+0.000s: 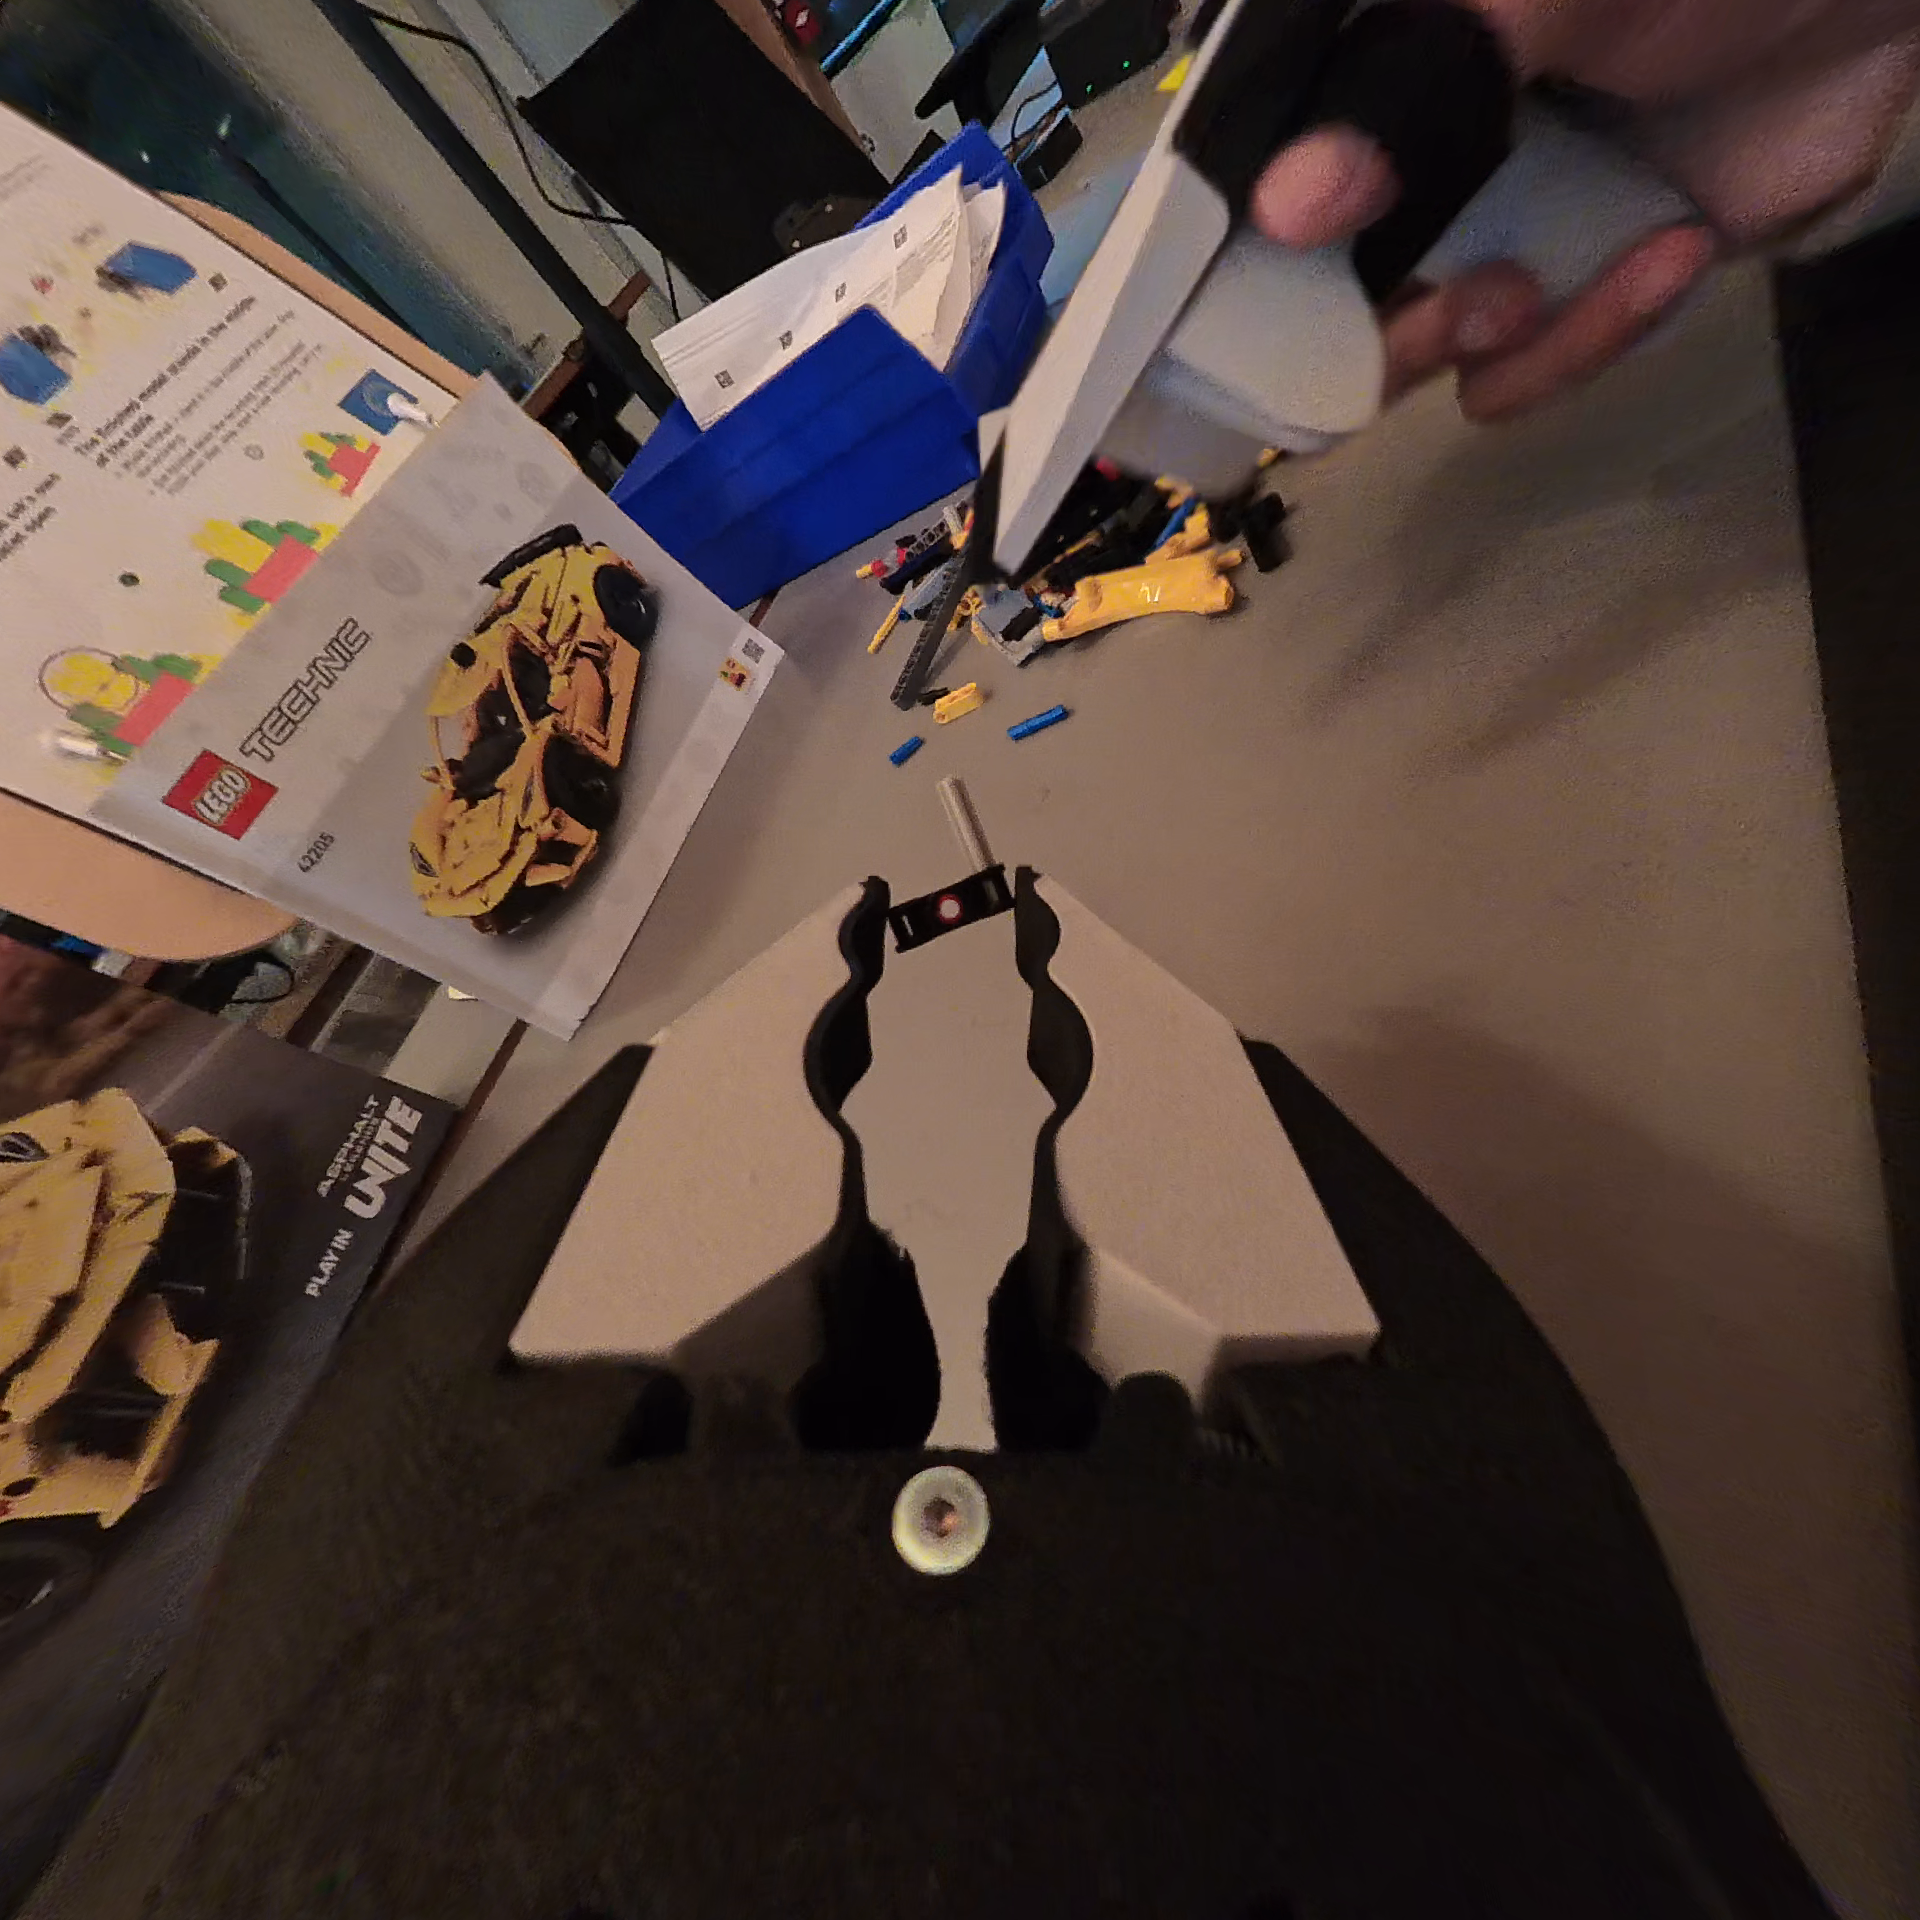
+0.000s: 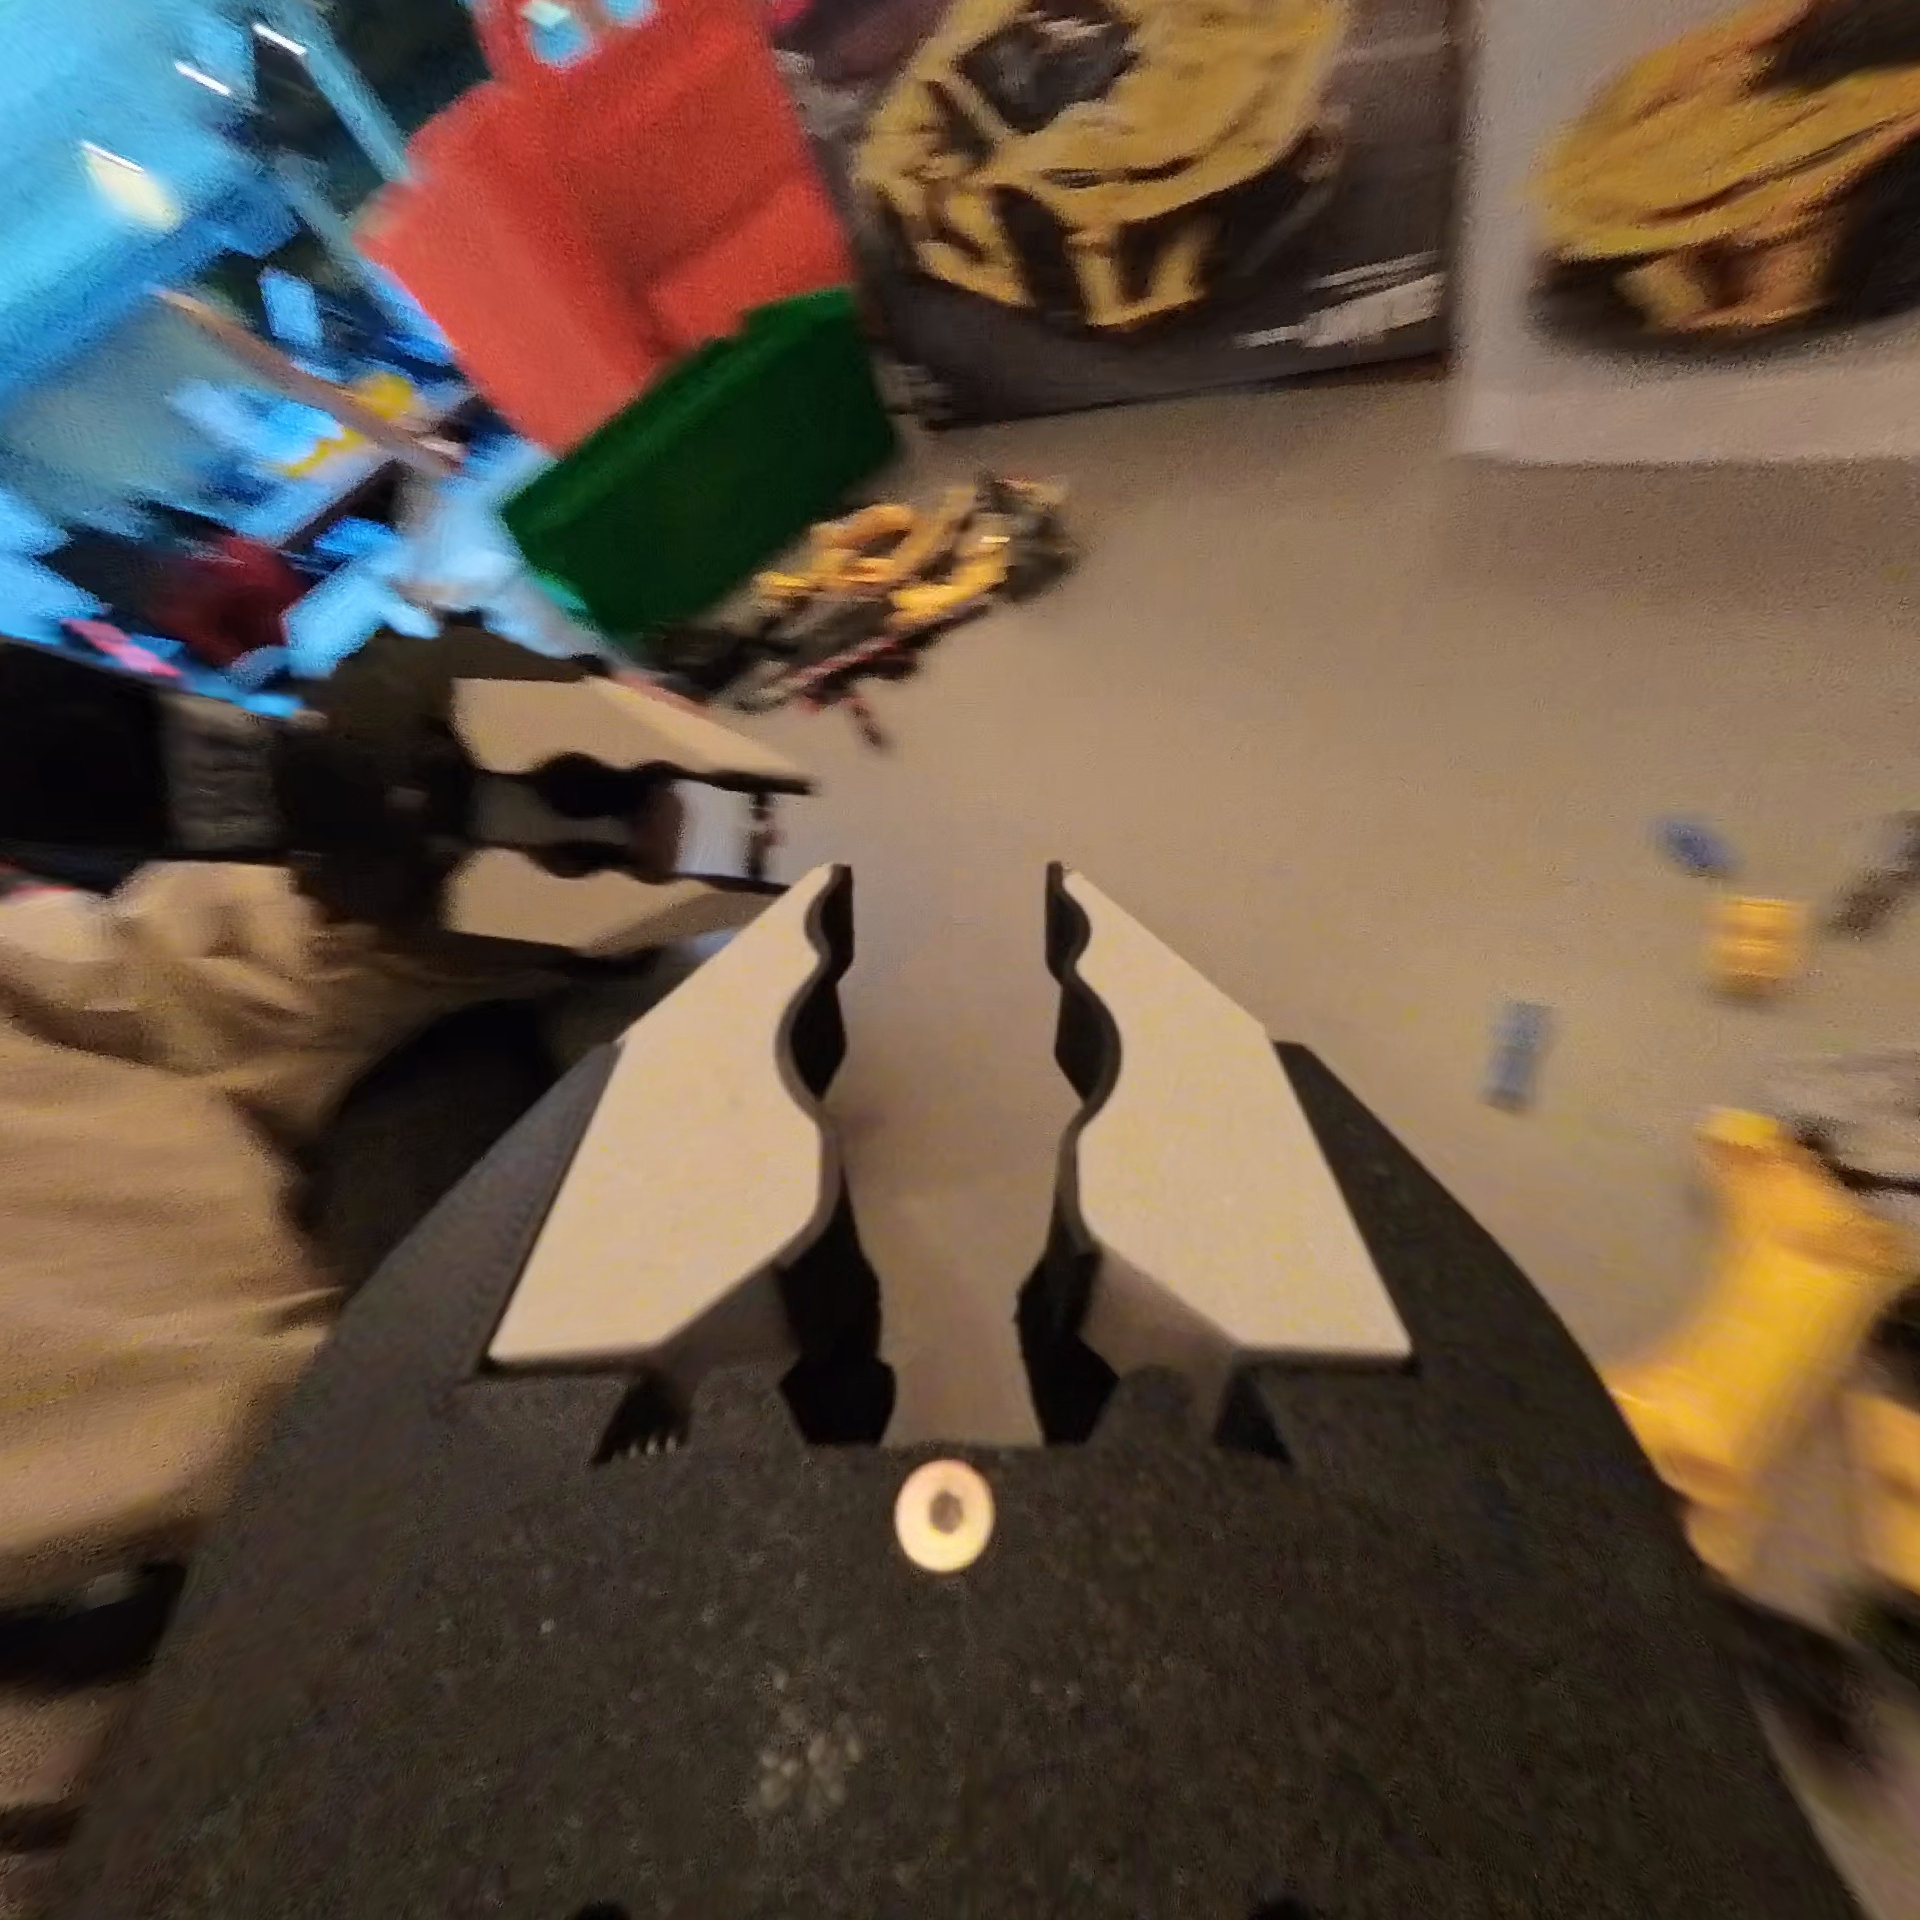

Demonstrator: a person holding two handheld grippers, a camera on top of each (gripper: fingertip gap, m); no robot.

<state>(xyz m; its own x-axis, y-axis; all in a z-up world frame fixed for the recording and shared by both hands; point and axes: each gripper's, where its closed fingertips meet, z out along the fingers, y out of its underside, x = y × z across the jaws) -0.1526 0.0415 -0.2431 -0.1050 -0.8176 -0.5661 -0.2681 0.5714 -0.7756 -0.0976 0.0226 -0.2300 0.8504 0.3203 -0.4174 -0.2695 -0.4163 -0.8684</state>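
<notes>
My left gripper [image 1: 949, 906] is shut on a small black connector piece [image 1: 951, 910] with a red pin in its hole and a grey axle [image 1: 964, 821] sticking out forward. It hovers above the grey table. My right gripper [image 2: 949, 883] is open and empty above the table. It shows in the left wrist view [image 1: 1122, 353] at the upper right, held by a hand over a pile of yellow and black parts [image 1: 1101, 582]. The left gripper with its piece shows in the right wrist view [image 2: 623, 831] at the left. The right wrist view is blurred.
A building instruction booklet [image 1: 436, 707] and a printed sheet [image 1: 156, 436] lie at the left. A blue bin [image 1: 831, 457] with papers stands behind. Small blue pins [image 1: 1037, 722] lie loose. The set's box [image 2: 1143, 187], a green bin [image 2: 707, 488] and yellow parts [image 2: 1787, 1351] show in the right wrist view. There is about 7 cm between the tips of the two grippers.
</notes>
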